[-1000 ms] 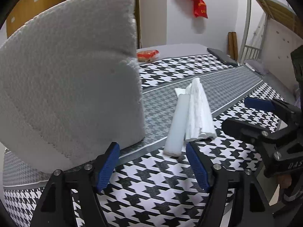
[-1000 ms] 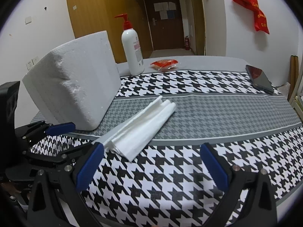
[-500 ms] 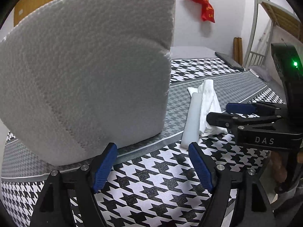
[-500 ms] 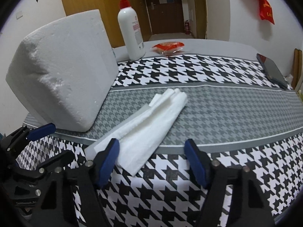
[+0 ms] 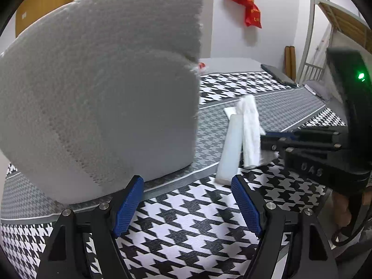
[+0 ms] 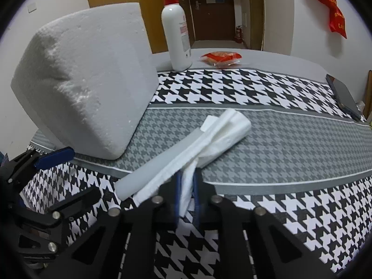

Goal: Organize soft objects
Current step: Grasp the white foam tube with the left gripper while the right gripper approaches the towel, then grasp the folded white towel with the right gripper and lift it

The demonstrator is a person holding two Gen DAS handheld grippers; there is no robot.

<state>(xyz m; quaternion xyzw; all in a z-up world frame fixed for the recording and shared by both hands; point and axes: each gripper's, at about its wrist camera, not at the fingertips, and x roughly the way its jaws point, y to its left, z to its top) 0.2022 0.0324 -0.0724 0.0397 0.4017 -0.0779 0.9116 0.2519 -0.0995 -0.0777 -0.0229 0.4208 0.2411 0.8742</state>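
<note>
Right gripper (image 6: 186, 186) has closed in on the white plastic wrap (image 6: 209, 144), jaws just pinching its near end.
Left gripper (image 5: 186, 200) hangs open (nothing between its pads) beside the foam block (image 5: 100, 97) on the houndstooth cloth (image 6: 267, 144).

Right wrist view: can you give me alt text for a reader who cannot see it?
The right gripper, seen from just behind its fingers, is shut on the near end of a folded white tissue bundle lying on a houndstooth tablecloth. A large white foam block stands to the left, with the left gripper open beside it; a pump bottle stands behind.
</note>
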